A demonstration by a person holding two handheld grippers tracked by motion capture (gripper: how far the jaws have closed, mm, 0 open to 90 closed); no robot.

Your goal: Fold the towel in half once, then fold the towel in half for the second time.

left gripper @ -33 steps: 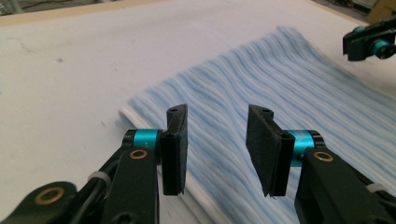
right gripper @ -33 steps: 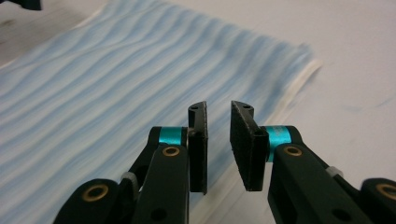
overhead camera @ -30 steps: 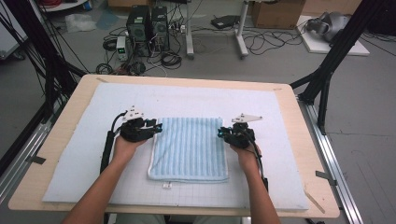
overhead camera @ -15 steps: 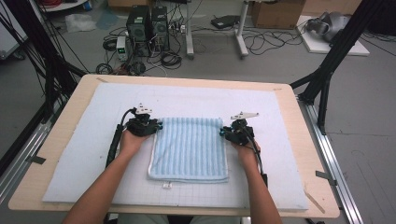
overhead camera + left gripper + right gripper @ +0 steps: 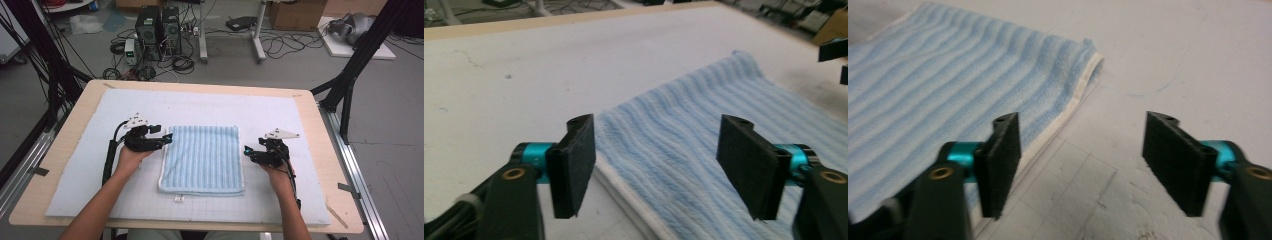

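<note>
A folded blue-and-white striped towel (image 5: 202, 159) lies flat in the middle of the white mat (image 5: 300, 120). My left gripper (image 5: 169, 138) rests at the towel's left edge near its far corner. It is open, and in the left gripper view (image 5: 656, 131) the towel's (image 5: 714, 115) white hem runs between the jaws. My right gripper (image 5: 247, 151) sits just off the towel's right edge, also open. In the right gripper view (image 5: 1080, 127) one jaw stands over the hem of the towel (image 5: 948, 80) and the other over bare mat. Nothing is held.
The mat covers a wooden table (image 5: 335, 165). A small white tag (image 5: 178, 198) sticks out from the towel's near edge. Black frame legs (image 5: 350, 85) stand at both sides. Computers (image 5: 157, 25) and cables lie on the floor beyond the far edge.
My right gripper has drawn back off the towel's far right corner, toward the person and slightly outward. The left gripper has barely shifted. The towel lies as before.
</note>
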